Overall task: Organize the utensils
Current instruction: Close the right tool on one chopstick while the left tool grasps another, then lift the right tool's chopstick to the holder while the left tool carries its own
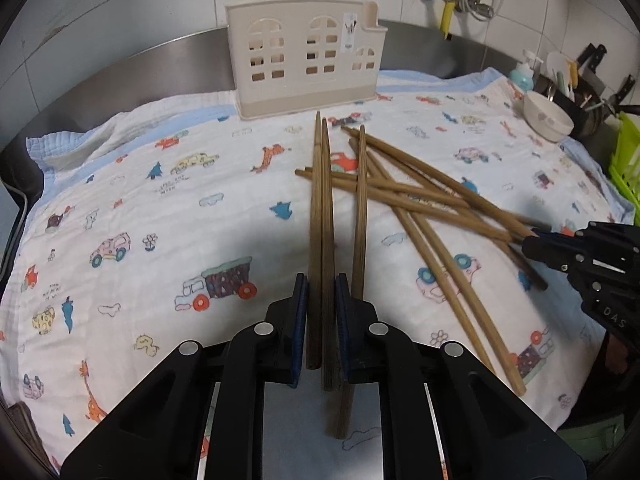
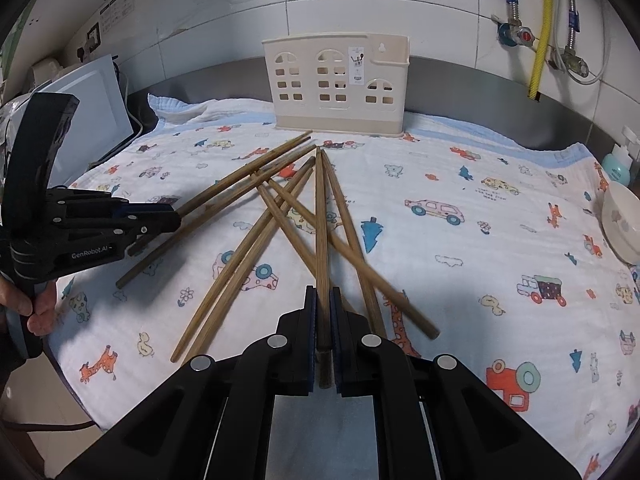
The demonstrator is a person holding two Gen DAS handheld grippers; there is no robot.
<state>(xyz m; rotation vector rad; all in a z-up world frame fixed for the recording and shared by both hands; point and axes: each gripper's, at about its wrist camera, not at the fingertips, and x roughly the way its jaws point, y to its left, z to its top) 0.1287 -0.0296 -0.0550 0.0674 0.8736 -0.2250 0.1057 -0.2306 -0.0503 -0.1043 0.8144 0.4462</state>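
left gripper (image 1: 322, 292) clamped on two chopsticks (image 1: 321, 216) | right gripper (image 2: 324, 300) pinching one chopstick (image 2: 321, 220) | caddy (image 1: 306, 60) ahead looks empty, loose pile (image 1: 432, 208) left

The chopsticks (image 2: 256, 236) look like matt brown wood with a fine grain. The cloth (image 1: 140, 200) is soft, crinkled cotton with printed cartoons. The holder (image 1: 306, 60) is smooth cream plastic. The bench (image 1: 120, 80) rim is brushed metal; the wall tiles (image 2: 380, 8) are glossy.

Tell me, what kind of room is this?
Probably a home kitchen: a white-tiled wall with pipes and valves, a white ceramic bowl, black-handled knives, and a beige plastic utensil holder on the cartoon-print cloth.
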